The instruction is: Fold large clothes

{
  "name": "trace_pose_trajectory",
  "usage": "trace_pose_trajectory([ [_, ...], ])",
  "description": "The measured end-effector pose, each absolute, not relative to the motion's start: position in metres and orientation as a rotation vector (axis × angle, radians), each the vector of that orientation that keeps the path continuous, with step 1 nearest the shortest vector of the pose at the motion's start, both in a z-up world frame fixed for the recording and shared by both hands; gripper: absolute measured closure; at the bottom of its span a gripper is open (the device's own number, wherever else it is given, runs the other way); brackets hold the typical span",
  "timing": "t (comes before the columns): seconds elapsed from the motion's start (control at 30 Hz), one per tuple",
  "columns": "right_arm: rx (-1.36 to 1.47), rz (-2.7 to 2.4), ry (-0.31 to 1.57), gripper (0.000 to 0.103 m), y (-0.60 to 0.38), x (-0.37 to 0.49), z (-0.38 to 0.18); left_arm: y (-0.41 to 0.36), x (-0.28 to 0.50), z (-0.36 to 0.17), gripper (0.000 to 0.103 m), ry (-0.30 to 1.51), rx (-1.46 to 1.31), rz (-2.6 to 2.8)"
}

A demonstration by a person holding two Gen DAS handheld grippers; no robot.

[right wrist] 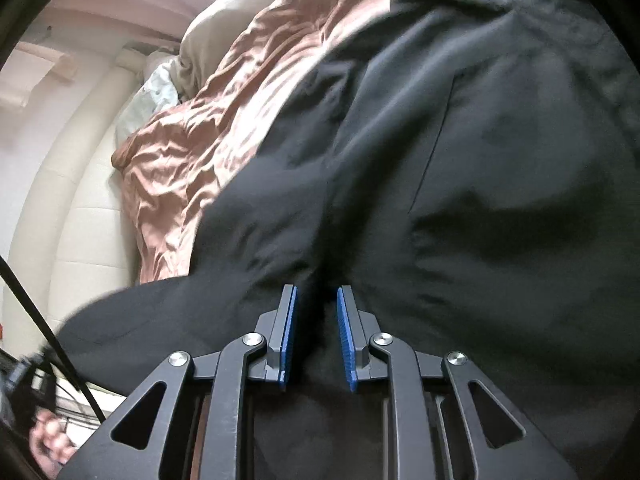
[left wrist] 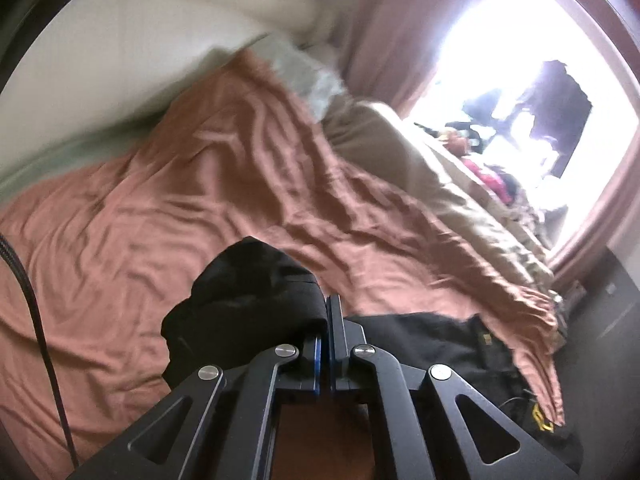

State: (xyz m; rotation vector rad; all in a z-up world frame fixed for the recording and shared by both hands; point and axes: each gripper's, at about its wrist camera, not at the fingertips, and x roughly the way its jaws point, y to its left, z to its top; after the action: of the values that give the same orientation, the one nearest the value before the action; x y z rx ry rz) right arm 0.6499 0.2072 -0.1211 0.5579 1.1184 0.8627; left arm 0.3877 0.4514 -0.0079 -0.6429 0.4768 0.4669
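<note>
Folding stage: judged early; no finished fold is seen.
Black garment [right wrist: 460,168]: spread loosely over the pink bedspread [left wrist: 208,168] near the bed's near edge.
Left gripper [left wrist: 329,332]: pressed together, a bunched black fold pinched.
Right gripper [right wrist: 317,336]: spread, fabric lying between the pads, not clamped.
Left to do: flattening, folding over.

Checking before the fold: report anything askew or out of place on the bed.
The black garment is bunched, not flat: a wad sits pinched in the left gripper. The rumpled terracotta bedsheet is heavily wrinkled. No damage shows.
</note>
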Motion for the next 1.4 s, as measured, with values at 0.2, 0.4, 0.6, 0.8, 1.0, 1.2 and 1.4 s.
trace_pose_trajectory([
  [0.2,0.556,0.847,1.02,0.05,0.157,0.624,-0.078,0.395,0.415,0.06,0.102,0.408,-0.553,0.356],
  [0.4,0.548,0.807,0.924,0.04,0.101,0.592,-0.065,0.33,0.442,0.106,0.102,0.384,-0.486,0.231],
  [0.6,0.626,0.718,0.949,0.04,0.037,0.564,-0.084,0.274,0.467,0.127,0.102,0.397,-0.448,0.137],
  [0.8,0.672,0.645,0.926,0.04,-0.023,0.545,-0.08,0.22,0.497,0.13,0.102,0.441,-0.404,0.034],
  [1.0,0.704,0.612,0.9,0.04,-0.063,0.55,-0.078,0.167,0.532,0.12,0.102,0.494,-0.346,-0.072],
  [1.2,0.753,0.542,0.899,0.04,-0.101,0.564,-0.087,0.115,0.57,0.095,0.102,0.564,-0.303,-0.178],
  [1.4,0.789,0.455,0.913,0.04,-0.128,0.574,-0.094,0.063,0.613,0.045,0.099,0.681,-0.275,-0.247],
])
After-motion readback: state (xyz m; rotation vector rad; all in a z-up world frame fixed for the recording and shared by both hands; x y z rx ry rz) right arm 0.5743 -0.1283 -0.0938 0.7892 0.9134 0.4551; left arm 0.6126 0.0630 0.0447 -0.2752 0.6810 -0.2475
